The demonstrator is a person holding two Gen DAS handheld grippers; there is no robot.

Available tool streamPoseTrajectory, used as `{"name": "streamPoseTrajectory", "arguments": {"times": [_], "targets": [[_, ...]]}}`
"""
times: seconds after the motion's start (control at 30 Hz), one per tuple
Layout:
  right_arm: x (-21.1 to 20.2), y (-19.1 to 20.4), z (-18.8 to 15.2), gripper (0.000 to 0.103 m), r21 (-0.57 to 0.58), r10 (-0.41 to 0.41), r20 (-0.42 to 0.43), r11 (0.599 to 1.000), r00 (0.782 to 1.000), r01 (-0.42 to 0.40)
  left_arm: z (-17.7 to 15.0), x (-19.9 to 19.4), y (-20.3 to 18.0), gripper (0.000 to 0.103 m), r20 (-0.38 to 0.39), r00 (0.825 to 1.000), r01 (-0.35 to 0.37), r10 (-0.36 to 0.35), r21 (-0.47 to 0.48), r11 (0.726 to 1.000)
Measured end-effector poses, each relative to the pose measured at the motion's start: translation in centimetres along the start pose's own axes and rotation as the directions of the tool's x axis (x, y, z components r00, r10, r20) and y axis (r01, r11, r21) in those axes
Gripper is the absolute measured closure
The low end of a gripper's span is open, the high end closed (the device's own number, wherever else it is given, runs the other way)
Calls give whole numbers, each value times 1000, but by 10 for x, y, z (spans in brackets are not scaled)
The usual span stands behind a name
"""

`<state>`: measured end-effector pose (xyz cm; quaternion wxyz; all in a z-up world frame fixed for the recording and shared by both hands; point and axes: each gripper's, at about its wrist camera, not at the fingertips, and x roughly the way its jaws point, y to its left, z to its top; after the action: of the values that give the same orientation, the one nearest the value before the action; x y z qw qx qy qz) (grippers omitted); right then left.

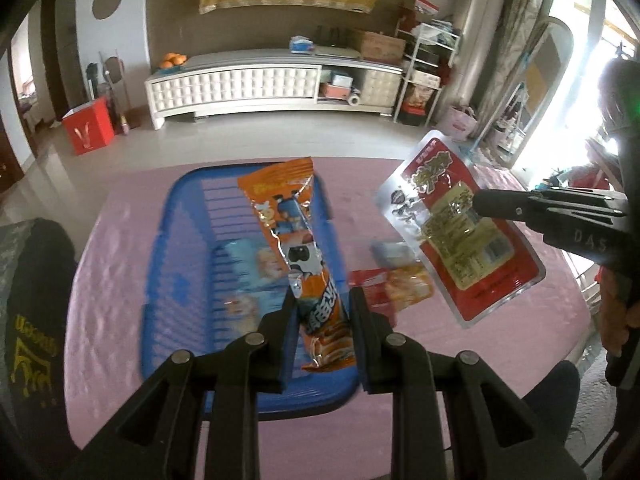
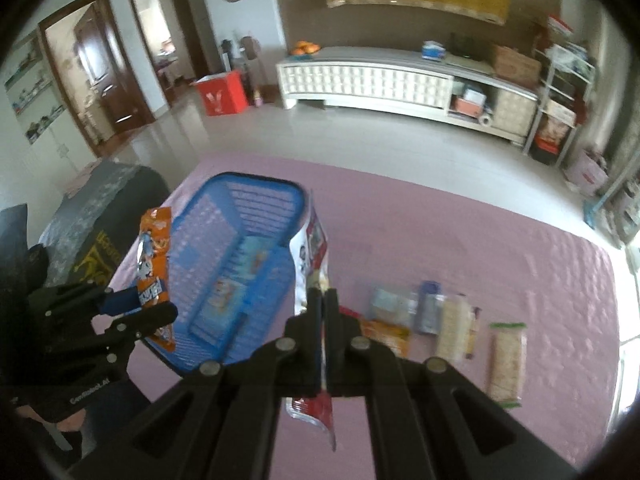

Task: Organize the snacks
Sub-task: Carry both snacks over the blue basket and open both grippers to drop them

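Left tongs (image 1: pixel 320 312) pinch orange packet (image 1: pixel 294 240) above blue basket (image 1: pixel 168 240); right tongs (image 2: pixel 323 300) clamp red pouch (image 2: pixel 314 240) beside it, both likely basket-bound.

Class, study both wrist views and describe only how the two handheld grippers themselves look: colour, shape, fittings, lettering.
Both are matte black with angular linkage arms joined by round silver pivot pins. The left gripper has flat black jaws with blue pads on their inner faces; seen from the right wrist view, its body carries small white lettering. The right gripper has slim black jaws; pale embossed letters "DAS" show on its body.
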<state>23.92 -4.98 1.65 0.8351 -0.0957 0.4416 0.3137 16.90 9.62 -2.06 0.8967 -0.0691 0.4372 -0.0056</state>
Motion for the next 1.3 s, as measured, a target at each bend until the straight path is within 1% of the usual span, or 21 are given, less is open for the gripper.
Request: {"name": "streamPoseTrajectory", "arguments": {"times": [0.23, 0.33, 0.43, 0.53, 0.63, 0.8, 0.93, 1.07, 1.13, 1.27, 1.3], "targets": [[22, 39, 20, 100, -42, 54, -14, 998, 998, -54, -4, 3, 41, 81, -23, 999, -27, 26, -28, 999], [35, 49, 30, 100, -55, 70, -22, 996, 997, -71, -4, 9, 52, 81, -32, 999, -25, 24, -33, 999], [45, 55, 36, 100, -58, 77, -35, 995, 996, -79, -4, 16, 59, 81, -49, 999, -8, 6, -29, 1000], [62, 60, 43, 100, -67, 74, -57, 995, 996, -77, -2, 28, 69, 81, -77, 997, -15, 14, -15, 1000], [78, 65, 47, 100, -72, 69, -78, 995, 995, -75, 3, 38, 72, 82, -91, 996, -8, 7, -4, 1000], [102, 64, 59, 100, -46, 97, -106, 994, 990, -103, 13, 53, 77, 82, -103, 994, 29, -27, 18, 999], [121, 66, 61, 100, -39, 101, -135, 993, 986, -107, 15, 64, 79, 82, -125, 992, 15, -12, 27, 1000], [135, 68, 59, 100, -50, 113, -162, 991, 980, -123, 14, 72, 78, 82, -132, 991, 25, -17, 57, 998], [139, 71, 60, 100, -85, 86, -156, 991, 984, -100, 12, 76, 79, 82, -144, 990, 15, -7, 55, 998], [146, 81, 57, 100, -217, -38, -143, 976, 989, 6, 11, 83, 82, 82, -164, 986, 1, 7, 45, 999], [146, 80, 57, 100, -232, -49, -142, 973, 989, 15, 13, 84, 84, 82, -167, 986, 0, 7, 46, 999]]}}
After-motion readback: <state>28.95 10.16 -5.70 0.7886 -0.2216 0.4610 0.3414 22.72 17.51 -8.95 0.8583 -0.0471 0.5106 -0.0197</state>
